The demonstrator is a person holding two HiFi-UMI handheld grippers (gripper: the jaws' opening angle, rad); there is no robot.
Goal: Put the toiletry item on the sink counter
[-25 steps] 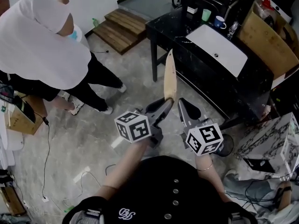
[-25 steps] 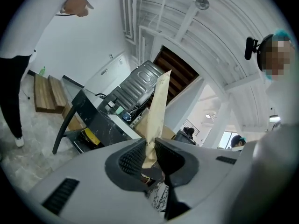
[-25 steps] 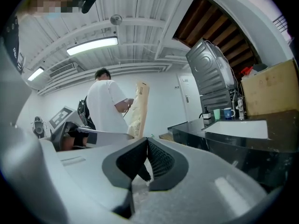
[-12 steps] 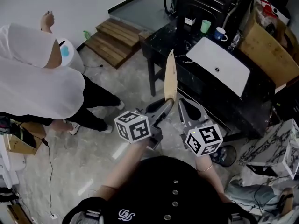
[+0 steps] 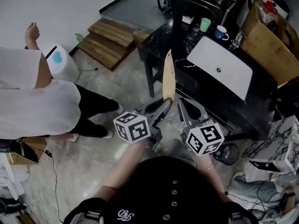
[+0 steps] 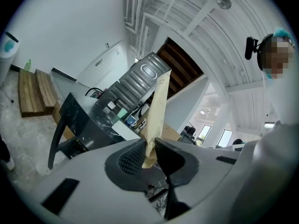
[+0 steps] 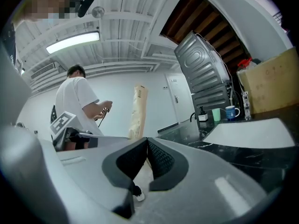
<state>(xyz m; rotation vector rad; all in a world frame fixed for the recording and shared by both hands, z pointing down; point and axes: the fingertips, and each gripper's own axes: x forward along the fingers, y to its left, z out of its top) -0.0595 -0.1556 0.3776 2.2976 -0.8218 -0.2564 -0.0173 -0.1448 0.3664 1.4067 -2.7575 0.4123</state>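
Tan tube (image 5: 168,76) clamped in L tool (image 5: 166,102), near counter (image 5: 201,80) edge; R tool (image 5: 182,106) clenched, empty.

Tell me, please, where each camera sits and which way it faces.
Head view: on the person's head, facing steeply down; shows their forearms, torso, the sink counter.
Left gripper view: on the left hand-held gripper, looking along jaws shut on the tan packet, towards the counter.
Right gripper view: on the right hand-held gripper, jaws together, empty; faces a bystander.
Shared: all three show the packet.
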